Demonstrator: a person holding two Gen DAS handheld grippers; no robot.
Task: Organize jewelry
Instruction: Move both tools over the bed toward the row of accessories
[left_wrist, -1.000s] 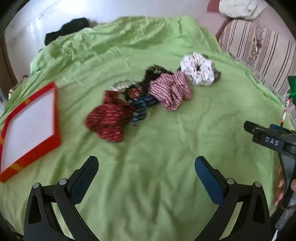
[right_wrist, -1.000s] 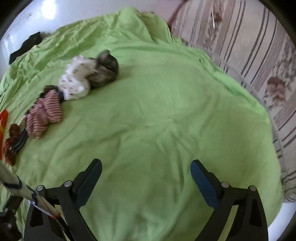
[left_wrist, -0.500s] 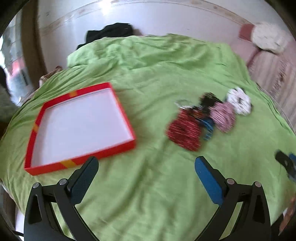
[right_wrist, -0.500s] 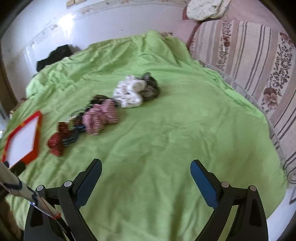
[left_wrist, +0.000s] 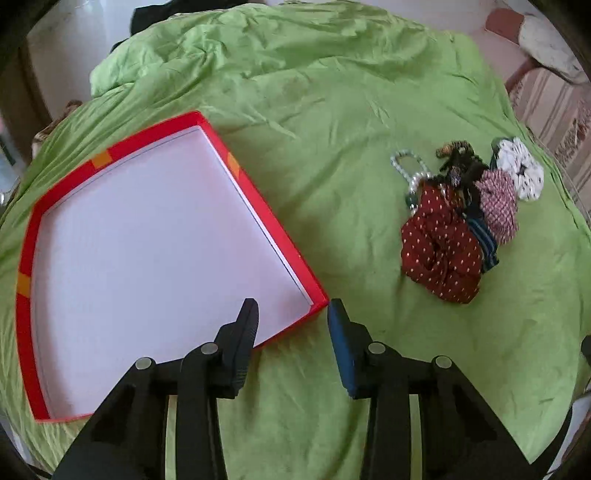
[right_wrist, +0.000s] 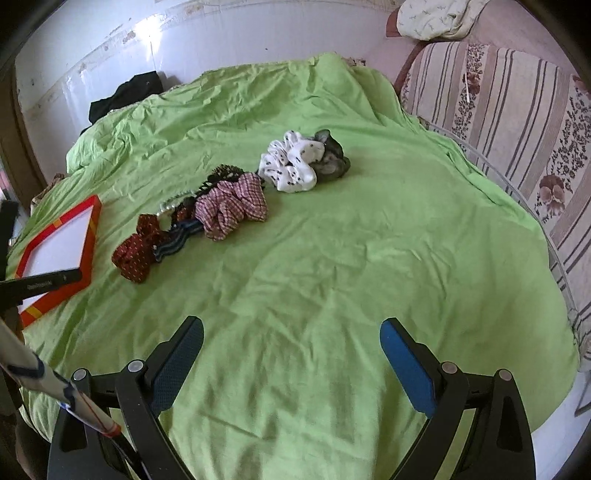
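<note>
A shallow red box (left_wrist: 258, 192) with a white inside lies on the green cover, also in the right wrist view (right_wrist: 92, 229). My left gripper (left_wrist: 291, 325) straddles its near right corner, jaws partly closed, one finger (left_wrist: 243, 332) inside the box and one outside; whether it grips the rim I cannot tell. To the right lies a row of scrunchies: dark red dotted (left_wrist: 439, 243), pink checked (left_wrist: 498, 206), white printed (left_wrist: 521, 170), and a bead bracelet (left_wrist: 406, 166). My right gripper (right_wrist: 291, 350) is open and empty over bare cover, well short of the scrunchies (right_wrist: 229, 206).
A green cover (right_wrist: 369, 240) spreads over the bed. A striped floral sofa (right_wrist: 517, 110) stands at the right. A black garment (right_wrist: 125, 96) lies at the far edge by the white wall. A striped stick (right_wrist: 55, 391) crosses the right wrist view's lower left.
The left gripper swung left from the scrunchies to the red box, came down at its corner and narrowed its jaws. The right gripper tilted up and stayed open.
</note>
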